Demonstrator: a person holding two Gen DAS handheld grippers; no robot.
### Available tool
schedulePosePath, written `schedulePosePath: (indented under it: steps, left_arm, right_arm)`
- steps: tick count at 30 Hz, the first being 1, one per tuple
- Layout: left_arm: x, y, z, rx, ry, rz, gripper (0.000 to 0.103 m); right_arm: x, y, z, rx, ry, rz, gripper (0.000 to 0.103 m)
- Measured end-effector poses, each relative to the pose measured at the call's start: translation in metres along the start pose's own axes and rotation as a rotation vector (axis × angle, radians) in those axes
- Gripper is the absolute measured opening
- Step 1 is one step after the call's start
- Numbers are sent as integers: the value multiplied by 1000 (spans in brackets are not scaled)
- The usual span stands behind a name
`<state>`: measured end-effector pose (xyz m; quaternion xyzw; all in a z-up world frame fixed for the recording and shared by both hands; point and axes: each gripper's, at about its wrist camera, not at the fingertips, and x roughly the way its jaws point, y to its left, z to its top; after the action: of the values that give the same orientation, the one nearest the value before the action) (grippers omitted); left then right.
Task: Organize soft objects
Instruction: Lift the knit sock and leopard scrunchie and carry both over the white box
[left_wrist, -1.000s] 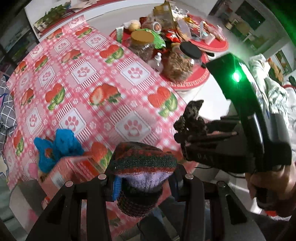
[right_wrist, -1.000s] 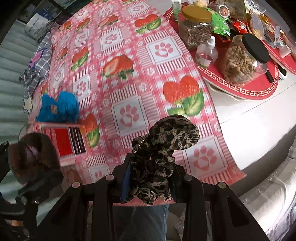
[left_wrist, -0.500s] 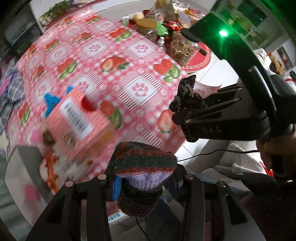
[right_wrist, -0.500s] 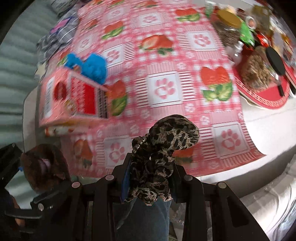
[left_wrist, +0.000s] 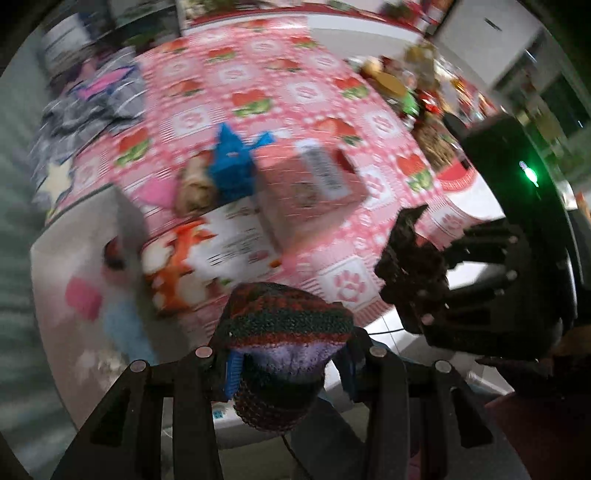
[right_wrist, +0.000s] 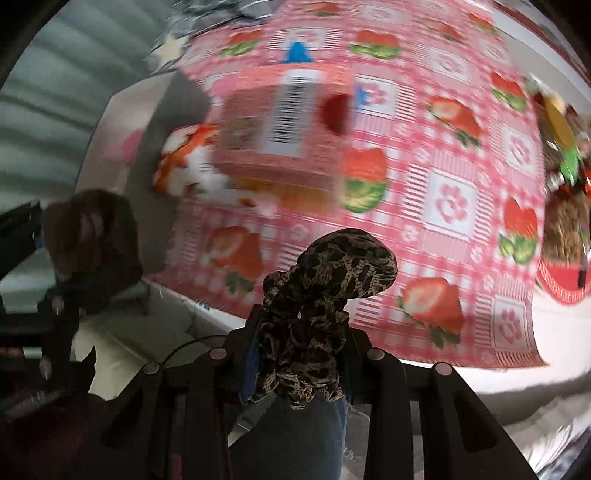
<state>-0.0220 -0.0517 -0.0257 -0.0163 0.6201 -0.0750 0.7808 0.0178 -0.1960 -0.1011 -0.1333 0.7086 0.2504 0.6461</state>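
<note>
My left gripper (left_wrist: 288, 363) is shut on a striped knitted piece (left_wrist: 284, 332), green, red and purple, held above the table's near edge. My right gripper (right_wrist: 301, 354) is shut on a leopard-print fabric piece (right_wrist: 332, 280); it also shows at the right of the left wrist view (left_wrist: 410, 266). A blue fuzzy object (left_wrist: 231, 166) lies on the strawberry tablecloth (left_wrist: 295, 92) behind a pink box (left_wrist: 314, 188). In the right wrist view the left gripper's knitted piece (right_wrist: 92, 240) shows at the left.
The pink box (right_wrist: 284, 125) rests partly on a white and orange carton (left_wrist: 210, 254) near the table's left edge. Jars and snacks on red mats (right_wrist: 561, 229) crowd the far right. Grey cloth (left_wrist: 92, 99) lies at the far left. The image is motion-blurred.
Both grippers have swung left and back along the table's near edge, still holding their fabric pieces. The boxes and blue object now sit more central in both views.
</note>
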Motion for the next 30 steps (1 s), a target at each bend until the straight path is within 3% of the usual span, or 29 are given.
schedulePosePath:
  steps: [22,30]
  left_arm:
    - [-36,147,-71,-540,-106,139,45]
    - [-44,180,-93,-657,-123,178,45]
  right_arm:
    - [4,143,57,-403,47,23,36]
    - [3,182,80,-460,27,57,36]
